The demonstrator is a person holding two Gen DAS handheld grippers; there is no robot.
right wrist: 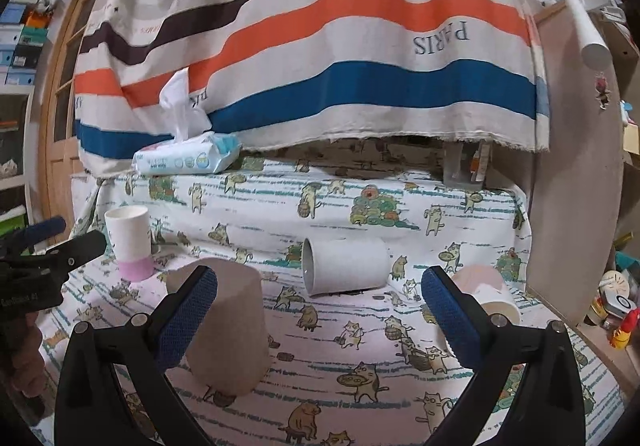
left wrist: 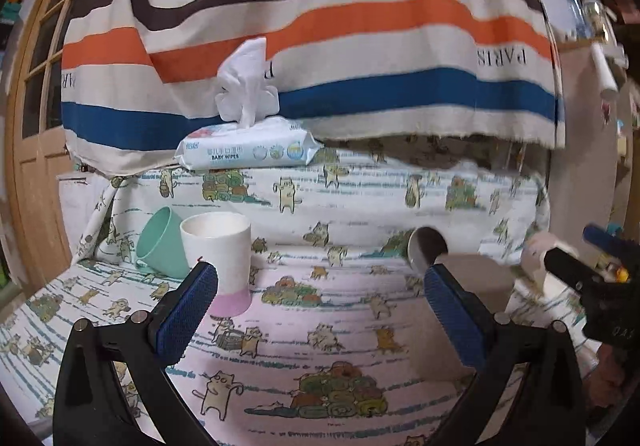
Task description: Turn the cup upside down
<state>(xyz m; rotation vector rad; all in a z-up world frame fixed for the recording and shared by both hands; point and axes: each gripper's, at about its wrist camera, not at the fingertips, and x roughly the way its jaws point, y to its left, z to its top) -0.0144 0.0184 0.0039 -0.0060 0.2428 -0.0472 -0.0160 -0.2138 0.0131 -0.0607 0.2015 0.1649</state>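
Note:
Several cups stand or lie on the cat-print cloth (right wrist: 340, 346). A white cup with a pink base (left wrist: 218, 258) (right wrist: 130, 242) stands upright. A mint cup (left wrist: 162, 244) leans tilted beside it. A beige cup (right wrist: 232, 330) (left wrist: 476, 278) stands upside down. A grey cup (right wrist: 344, 265) lies on its side, mouth to the left; its mouth shows in the left wrist view (left wrist: 427, 248). A pink cup (right wrist: 486, 292) lies tilted at the right. My left gripper (left wrist: 320, 310) is open and empty. My right gripper (right wrist: 320, 310) is open and empty, facing the grey cup.
A pack of baby wipes (left wrist: 248, 150) (right wrist: 186, 158) sits on the raised ledge at the back. A striped cloth (right wrist: 320, 46) hangs behind. A wooden door (left wrist: 36, 150) is at the left, a board and cluttered shelves (right wrist: 616, 306) at the right.

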